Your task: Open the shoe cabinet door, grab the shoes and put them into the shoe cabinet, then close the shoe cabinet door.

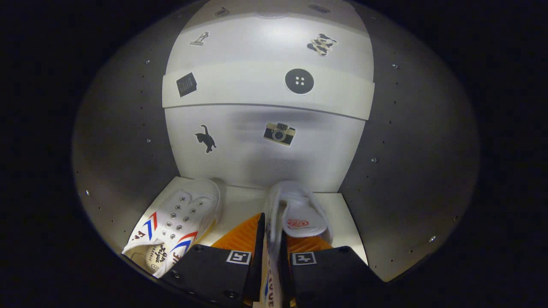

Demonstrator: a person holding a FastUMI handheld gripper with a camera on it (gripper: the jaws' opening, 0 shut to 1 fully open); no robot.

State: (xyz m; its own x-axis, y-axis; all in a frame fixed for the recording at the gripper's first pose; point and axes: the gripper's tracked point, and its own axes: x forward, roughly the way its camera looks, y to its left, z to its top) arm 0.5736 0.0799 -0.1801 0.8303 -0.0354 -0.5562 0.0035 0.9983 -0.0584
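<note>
White canvas shoe (295, 218) is pinched by its side wall in the tool (271, 256), lowered beside its mate (175, 226) already on the cabinet floor (239, 205).

Inside the shoe cabinet (128, 141), the gripper (272, 239) clamps the side wall of a white shoe (299, 214). Another white shoe (180, 222) lies just left on the cabinet floor.
</note>
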